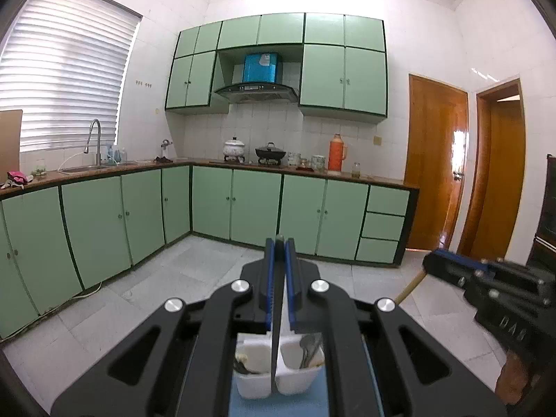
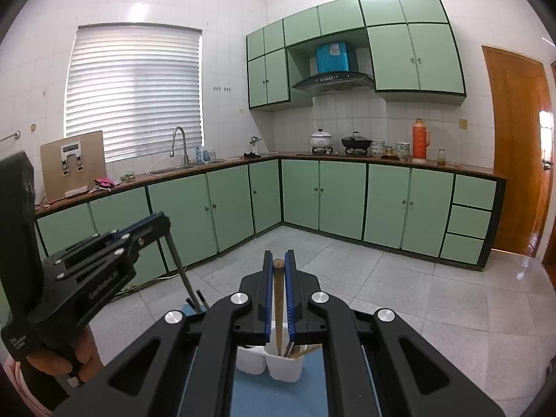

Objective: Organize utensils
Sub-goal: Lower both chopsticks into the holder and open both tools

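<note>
In the left wrist view my left gripper (image 1: 279, 243) is shut on a thin dark utensil handle (image 1: 274, 365) that hangs down over the white divided holder (image 1: 253, 385). From the right wrist view, that gripper (image 2: 160, 222) shows at the left with the dark handle (image 2: 180, 267) slanting down from its tip. My right gripper (image 2: 278, 260) is shut on a wooden utensil handle (image 2: 278, 295) whose lower end reaches into a compartment of the holder (image 2: 281, 371). The right gripper (image 1: 431, 260) also shows at the right with the wooden handle (image 1: 410, 286) below it.
The holder stands on a blue mat (image 2: 264, 396) and holds several other utensils (image 1: 309, 351). Beyond lie a tiled floor (image 2: 399, 295), green base cabinets (image 2: 340, 198) under a brown counter, a sink with a faucet (image 2: 179, 146), and a wooden door (image 2: 517, 146). A hand (image 2: 66, 358) grips the left tool.
</note>
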Tool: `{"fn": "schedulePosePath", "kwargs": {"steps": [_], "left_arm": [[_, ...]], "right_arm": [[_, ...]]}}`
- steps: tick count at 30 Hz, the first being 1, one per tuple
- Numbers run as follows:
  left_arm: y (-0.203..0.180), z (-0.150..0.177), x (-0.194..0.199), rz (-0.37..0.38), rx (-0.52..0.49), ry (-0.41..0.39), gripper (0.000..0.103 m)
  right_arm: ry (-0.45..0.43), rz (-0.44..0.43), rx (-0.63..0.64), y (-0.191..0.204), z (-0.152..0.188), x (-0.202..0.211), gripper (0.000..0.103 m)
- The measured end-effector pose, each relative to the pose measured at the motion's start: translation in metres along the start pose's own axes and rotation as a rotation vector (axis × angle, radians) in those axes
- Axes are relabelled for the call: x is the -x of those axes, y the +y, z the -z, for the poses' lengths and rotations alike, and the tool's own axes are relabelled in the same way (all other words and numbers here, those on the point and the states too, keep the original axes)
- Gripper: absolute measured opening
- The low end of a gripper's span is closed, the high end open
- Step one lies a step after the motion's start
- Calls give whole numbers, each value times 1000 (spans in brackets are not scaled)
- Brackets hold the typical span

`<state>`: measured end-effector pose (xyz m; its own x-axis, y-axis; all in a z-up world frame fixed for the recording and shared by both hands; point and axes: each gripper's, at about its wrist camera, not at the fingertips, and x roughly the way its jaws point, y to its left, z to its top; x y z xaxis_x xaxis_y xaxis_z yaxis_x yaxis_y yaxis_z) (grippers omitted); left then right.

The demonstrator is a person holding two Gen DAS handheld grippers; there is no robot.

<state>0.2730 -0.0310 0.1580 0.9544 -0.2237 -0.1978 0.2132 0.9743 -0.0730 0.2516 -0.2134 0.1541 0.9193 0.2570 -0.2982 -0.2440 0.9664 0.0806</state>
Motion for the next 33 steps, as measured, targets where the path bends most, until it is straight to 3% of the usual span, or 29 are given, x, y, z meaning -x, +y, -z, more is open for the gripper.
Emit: {"fn": "schedulePosePath", "kwargs": {"steps": [6,17,33], "left_arm": [[5,-4,-32,-25,2,-27,5],[23,40,-90,-67,27,56,5],[47,84,-116,-100,40,161,5]], "right_arm": [[28,11,11,-2,-1,-39,7],[127,27,-11,-5,43,-109,7],[199,25,-32,-7,79,-133,7]]}}
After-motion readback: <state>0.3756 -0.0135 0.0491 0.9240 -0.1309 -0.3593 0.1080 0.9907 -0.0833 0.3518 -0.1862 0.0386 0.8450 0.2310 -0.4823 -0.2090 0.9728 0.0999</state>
